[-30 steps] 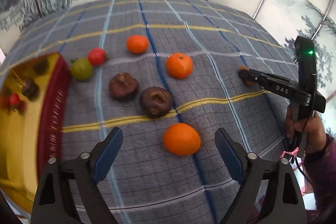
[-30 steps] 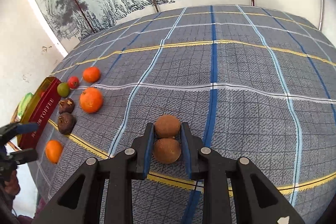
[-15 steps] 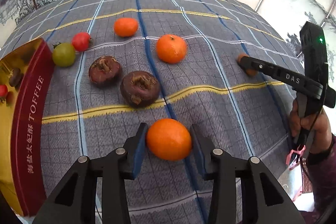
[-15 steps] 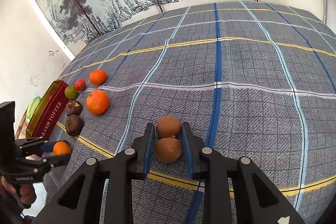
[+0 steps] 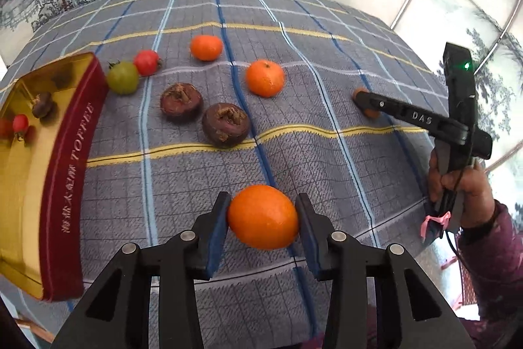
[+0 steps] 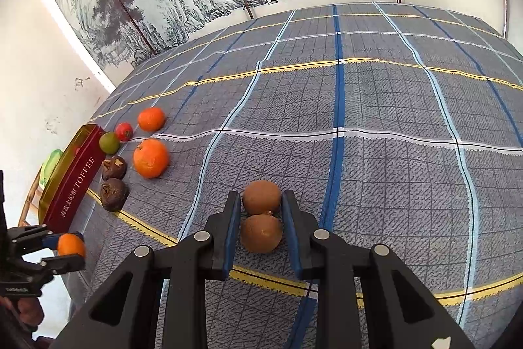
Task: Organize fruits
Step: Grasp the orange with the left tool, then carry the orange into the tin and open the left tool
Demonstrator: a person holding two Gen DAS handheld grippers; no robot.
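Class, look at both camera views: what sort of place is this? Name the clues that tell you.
Probably a room in a home, not a lab: a table under a grey plaid cloth, painted ink-landscape screen panels behind it, and loose fruit beside a red-and-gold toffee tin.

- The left gripper pointed down, and its two blue pads squeezed an orange.
- The right gripper pointed down too, shut tight on a brown fruit.
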